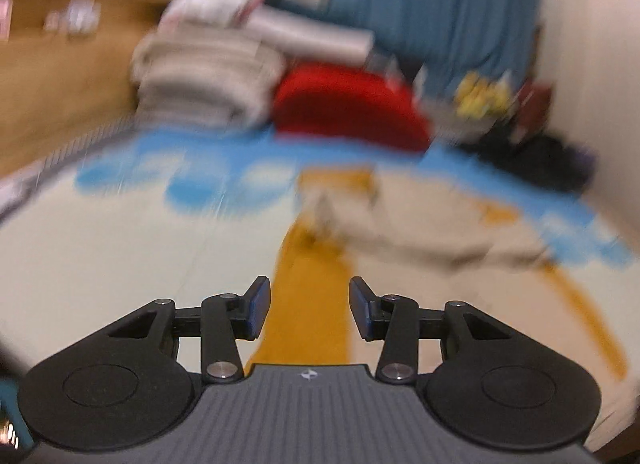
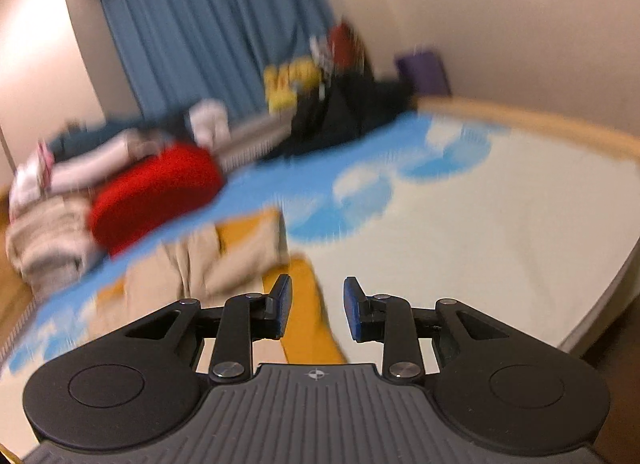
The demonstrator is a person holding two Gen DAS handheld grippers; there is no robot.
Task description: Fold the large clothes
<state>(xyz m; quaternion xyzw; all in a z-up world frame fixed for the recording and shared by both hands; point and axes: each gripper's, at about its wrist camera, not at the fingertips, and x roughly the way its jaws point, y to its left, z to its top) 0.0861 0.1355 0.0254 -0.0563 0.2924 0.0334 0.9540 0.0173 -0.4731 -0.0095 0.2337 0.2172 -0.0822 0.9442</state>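
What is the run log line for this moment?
left gripper: open, empty | right gripper: open, empty | beige cloth garment: lying on bed, not held

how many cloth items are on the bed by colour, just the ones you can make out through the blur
red: 1, the red bundle
beige: 2, the beige garment spread on the bed and the beige folded stack
black: 1, the black pile
white: 1, the white bundle on top of the stack
total: 5
Blur may hide more; the orange under the garment is unclear, so not counted.
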